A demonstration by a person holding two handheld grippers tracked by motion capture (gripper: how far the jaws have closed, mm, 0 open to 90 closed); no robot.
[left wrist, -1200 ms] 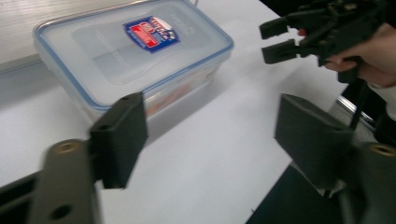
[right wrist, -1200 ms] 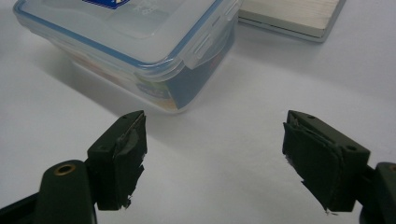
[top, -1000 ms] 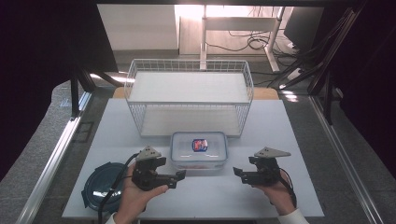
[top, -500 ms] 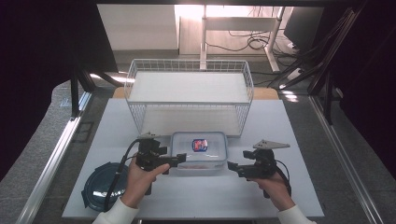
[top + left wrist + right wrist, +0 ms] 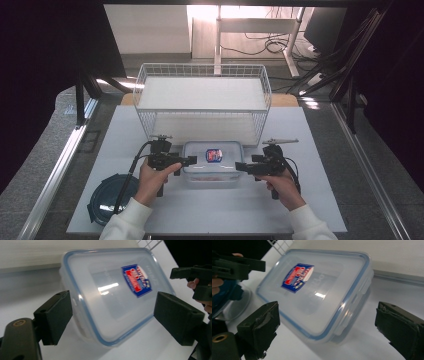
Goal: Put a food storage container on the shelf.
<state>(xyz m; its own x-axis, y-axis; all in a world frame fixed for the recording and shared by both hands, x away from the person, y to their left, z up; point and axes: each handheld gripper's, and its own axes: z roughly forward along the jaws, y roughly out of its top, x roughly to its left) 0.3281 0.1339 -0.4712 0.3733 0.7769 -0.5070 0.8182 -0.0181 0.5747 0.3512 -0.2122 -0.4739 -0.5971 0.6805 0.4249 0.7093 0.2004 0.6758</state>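
Both sets of jaws wide, right gripper (image 5: 239, 165) just opened, left gripper (image 5: 191, 160) too; I'd center the container (image 5: 212, 159) ends between pads before squeezing.

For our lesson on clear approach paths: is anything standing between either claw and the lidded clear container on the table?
Nothing visible does. The left claw and right claw flank the container, each open toward one short end, with bare table between. The wire basket stands behind; the round blue lid lies off left.

high: overhead, forward-down | gripper views: close, share container (image 5: 110, 292)
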